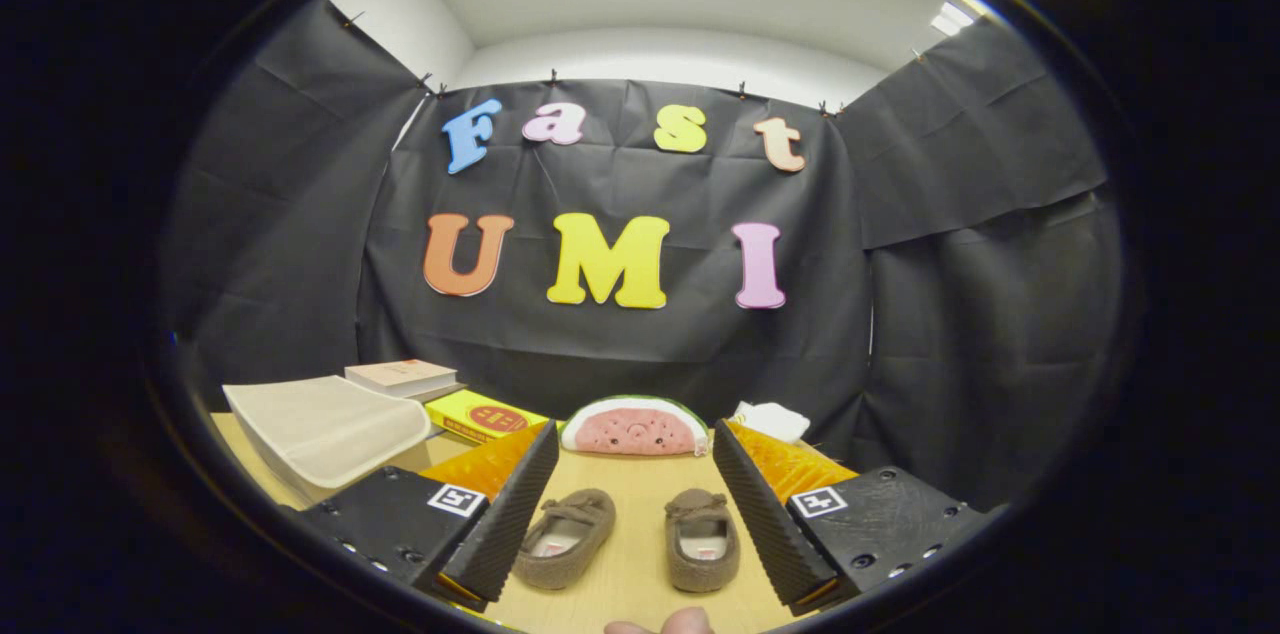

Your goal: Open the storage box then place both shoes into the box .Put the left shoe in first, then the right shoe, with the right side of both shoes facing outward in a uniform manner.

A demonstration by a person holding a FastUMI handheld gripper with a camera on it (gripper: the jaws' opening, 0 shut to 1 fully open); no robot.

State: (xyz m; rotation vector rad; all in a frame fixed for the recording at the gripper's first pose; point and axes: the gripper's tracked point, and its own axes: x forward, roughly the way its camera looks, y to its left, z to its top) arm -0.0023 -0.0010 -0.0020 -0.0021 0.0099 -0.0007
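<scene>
Hovering over the wooden table (620, 474) with my fingers spread wide, nothing between the pads. My gripper (632, 504) frames both shoes, neither touched.

Progress, as I judge it: basically at the start. The storage box (325, 429), pale and translucent, sits off to my left beyond the left finger, tilted toward me. I can't tell from here whether its lid is open or shut, so I count the opening step as not confirmed. Both shoes lie on the table, outside the box, so both placements are left: left shoe first, then right, right sides facing out.

Where the shoes are: two small brown slip-ons between my fingers, just ahead, openings up, apart from each other. One shoe (565, 536) lies near my left finger, angled. The other shoe (702, 539) lies near my right finger, pointing straighter away. Which is the left shoe I can't say for sure from this angle.

Counts:
- shoes: two
- storage box: one
- books: two, a pale book (402, 376) behind the box and a yellow book (485, 414) beside it
- watermelon plush (635, 427): one, beyond the shoes, at the table's far edge
- white crumpled cloth (770, 420): one, beyond my right finger
- fingertip (660, 625) of a person: a bit visible at the near edge below the shoes
</scene>
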